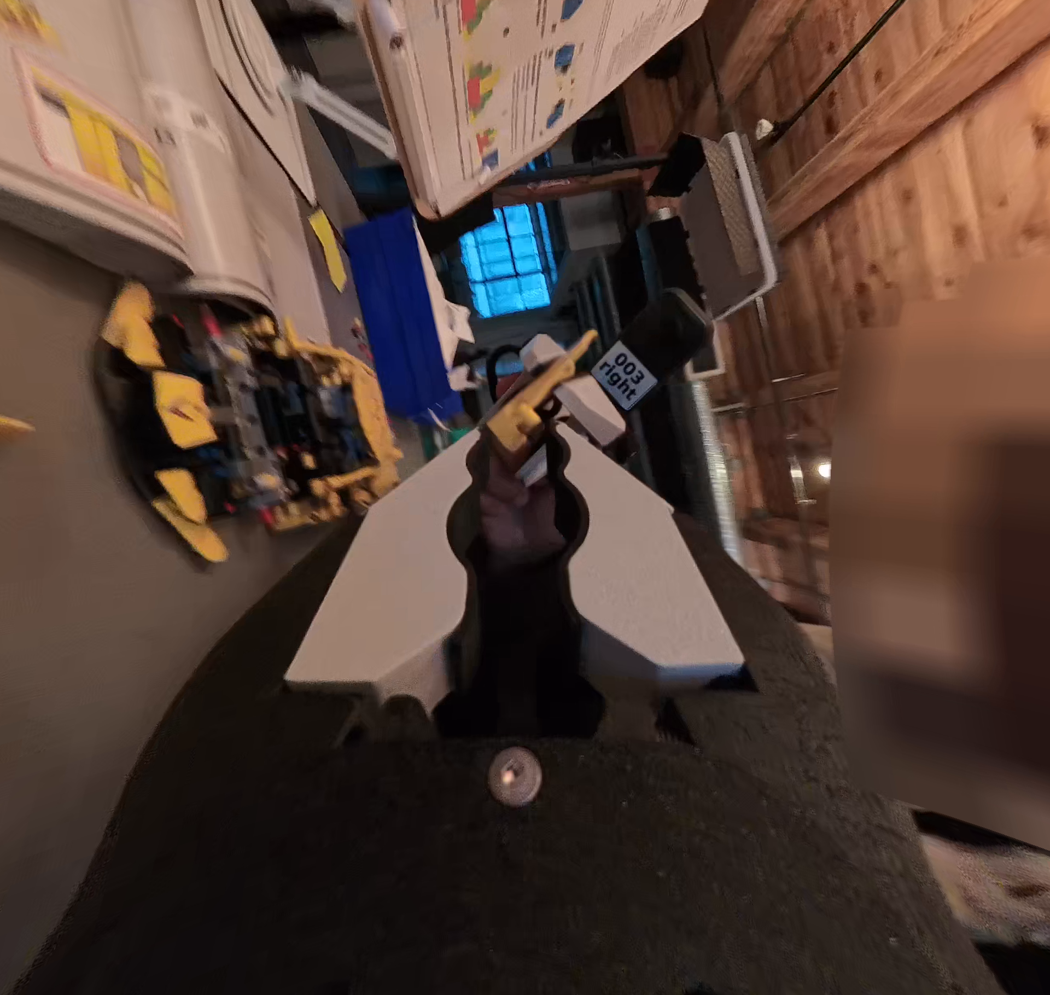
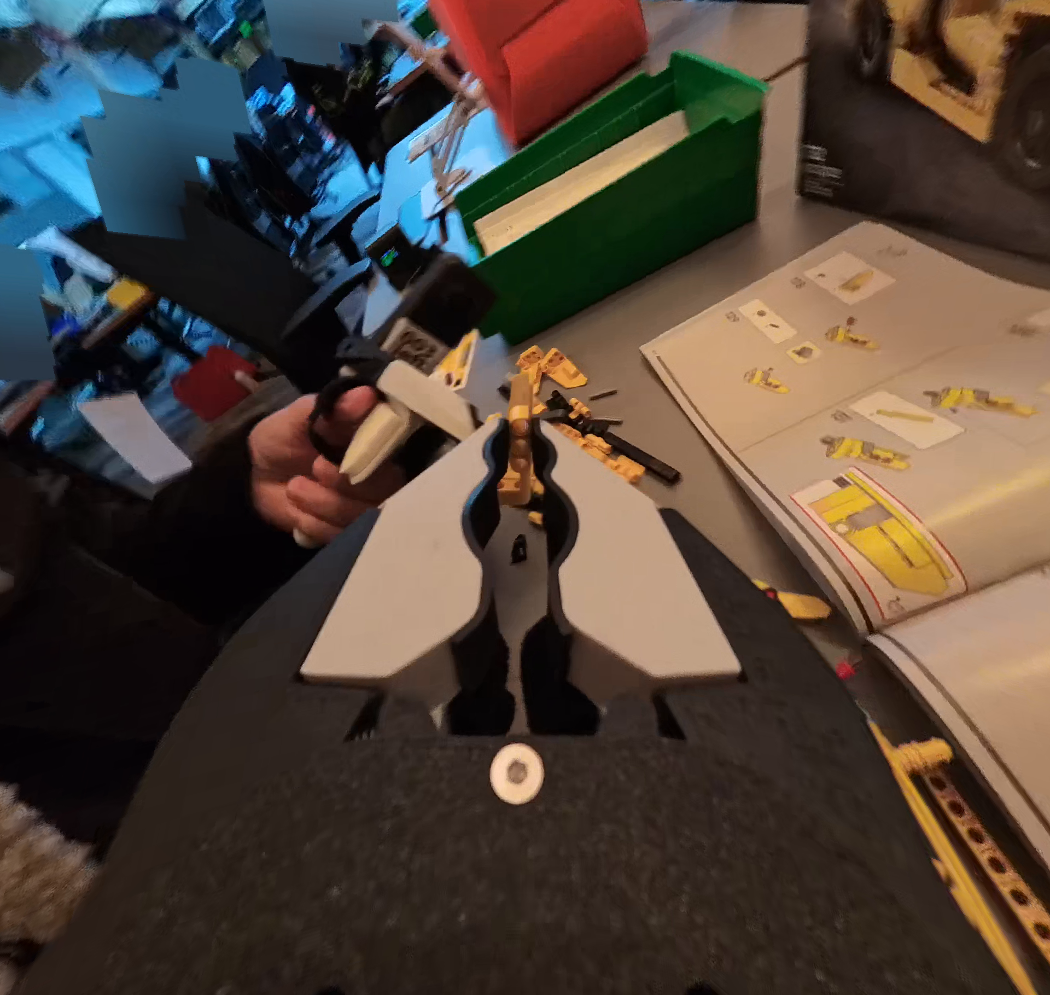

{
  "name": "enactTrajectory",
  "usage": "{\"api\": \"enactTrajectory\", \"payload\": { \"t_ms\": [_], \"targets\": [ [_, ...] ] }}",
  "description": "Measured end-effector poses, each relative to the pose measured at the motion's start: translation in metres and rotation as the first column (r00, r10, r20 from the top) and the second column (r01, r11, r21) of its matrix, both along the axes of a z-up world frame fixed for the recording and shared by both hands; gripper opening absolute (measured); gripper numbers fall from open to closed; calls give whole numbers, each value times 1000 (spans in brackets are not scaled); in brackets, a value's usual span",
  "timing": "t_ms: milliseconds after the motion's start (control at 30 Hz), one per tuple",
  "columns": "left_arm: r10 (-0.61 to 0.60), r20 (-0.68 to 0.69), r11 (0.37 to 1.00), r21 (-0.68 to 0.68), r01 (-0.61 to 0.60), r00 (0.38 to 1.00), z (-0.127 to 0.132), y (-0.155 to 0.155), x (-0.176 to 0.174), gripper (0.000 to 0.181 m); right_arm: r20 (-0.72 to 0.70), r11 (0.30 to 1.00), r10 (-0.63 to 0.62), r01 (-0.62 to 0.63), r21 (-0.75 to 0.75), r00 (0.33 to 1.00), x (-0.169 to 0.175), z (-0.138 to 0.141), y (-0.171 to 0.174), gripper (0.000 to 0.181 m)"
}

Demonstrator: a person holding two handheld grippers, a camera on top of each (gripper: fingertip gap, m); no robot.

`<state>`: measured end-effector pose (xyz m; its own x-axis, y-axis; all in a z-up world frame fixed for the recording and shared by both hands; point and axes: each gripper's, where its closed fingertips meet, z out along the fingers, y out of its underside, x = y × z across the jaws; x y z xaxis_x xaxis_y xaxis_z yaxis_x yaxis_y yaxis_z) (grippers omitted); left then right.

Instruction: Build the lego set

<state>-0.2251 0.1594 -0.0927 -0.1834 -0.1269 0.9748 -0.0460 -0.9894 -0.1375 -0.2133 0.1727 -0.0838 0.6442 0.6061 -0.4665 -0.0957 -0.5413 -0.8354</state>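
My right tool [image 2: 520, 428] is pinched nearly closed on a yellow lego piece [image 2: 520, 445], gripping it right at the fingertips, the piece standing up between them. From the left wrist view that same piece [image 1: 531, 399] sticks out slanted, with my right tool [image 1: 568, 394] coming in from the far side at a tilt.

My left tool [image 1: 514, 450] is rolled hard over, the whole room turned sideways in its camera. Its tips sit close together just by the yellow piece, but whether they actually grip it I cannot tell. In the right wrist view the left tool [image 2: 392, 428] points down and toward me, with my hand [image 2: 307, 473] wrapped round its handle, a finger through the black loop.

Down on the grey surface [image 2: 710, 354]: a scatter of loose yellow and black parts [image 2: 574, 416] just beyond my right tips, the open instruction booklet [image 2: 852, 428] to the right, a green bin [image 2: 613, 240] behind, a red bin [image 2: 534, 30] past that, and the set's box [image 2: 909, 87] standing at the far right. The half-built yellow and black model [image 1: 250, 428] lies beside the booklet [image 1: 113, 132] in the left view. Wooden wall [image 1: 909, 143] on one side, blurred office clutter beyond.
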Motion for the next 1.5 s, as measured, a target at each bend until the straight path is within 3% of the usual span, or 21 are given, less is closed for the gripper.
{"api": "enactTrajectory", "payload": {
  "t_ms": [100,200,267,533,667,767,867,1100,1367,1500],
  "targets": [
    [170,-58,955,258,-149,984,-10,25,-20,26,-125,989,-82,65,-130,989,17,-8,10,6],
    [308,-126,812,551,-192,943,-27,38,-36,28,-128,970,-152,123,-211,980,27,-22,16,6],
    [364,-155,717,676,-170,919,-37,40,-38,28,-120,959,-186,154,-237,975,30,-26,20,6],
    [426,-171,396,918,-14,889,-44,15,-8,28,-254,942,-205,120,-314,945,28,-28,25,6],
    [470,-222,287,954,89,854,-52,4,8,28,-275,944,-194,103,-315,942,24,-29,27,6],
    [505,-274,260,953,158,818,-66,4,14,27,-281,944,-188,94,-315,941,21,-31,28,6],
    [493,-289,263,949,176,821,-71,2,16,25,-282,945,-186,93,-314,941,21,-32,28,6],
    [530,-259,266,955,132,807,-66,13,9,25,-280,944,-184,90,-316,942,19,-37,31,6],
    [597,-161,222,975,31,786,-46,24,-2,32,-289,941,-155,52,-335,945,7,-45,30,6],
    [605,-159,210,977,36,780,-46,26,-4,39,-295,938,-140,31,-345,945,-4,-50,29,6]
  ]
}}
